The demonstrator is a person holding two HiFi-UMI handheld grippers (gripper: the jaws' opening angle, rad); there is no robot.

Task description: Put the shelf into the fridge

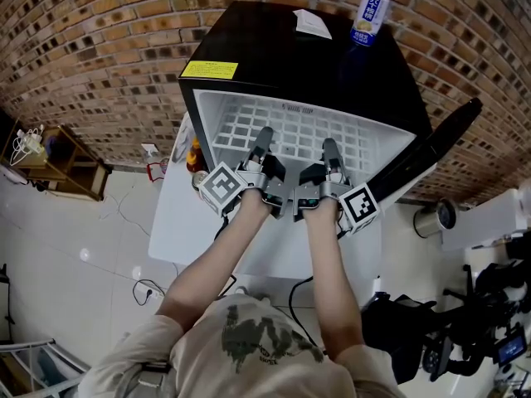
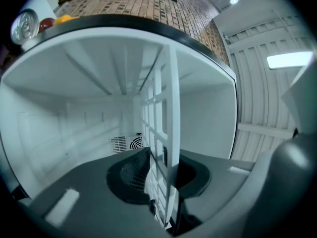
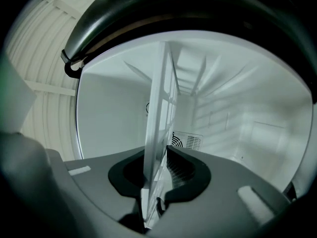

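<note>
A white grid shelf (image 1: 294, 135) lies flat inside the open black mini fridge (image 1: 332, 73), most of it within the white cavity. My left gripper (image 1: 264, 139) is shut on the shelf's near edge at the left, and my right gripper (image 1: 330, 150) is shut on that edge at the right. In the left gripper view the shelf (image 2: 161, 128) runs edge-on between the jaws of the left gripper (image 2: 159, 182) into the cavity. The right gripper view shows the same shelf (image 3: 159, 128) clamped edge-on by the right gripper (image 3: 154, 182), with the fridge's rear vent (image 3: 184, 141) behind.
The fridge door (image 1: 427, 148) hangs open at the right. A can (image 1: 371, 13) and a paper slip (image 1: 312, 24) sit on the fridge top. The fridge stands on a white table (image 1: 178, 214); a bottle (image 1: 196, 156) is at its left. A brick wall (image 1: 99, 48) is behind.
</note>
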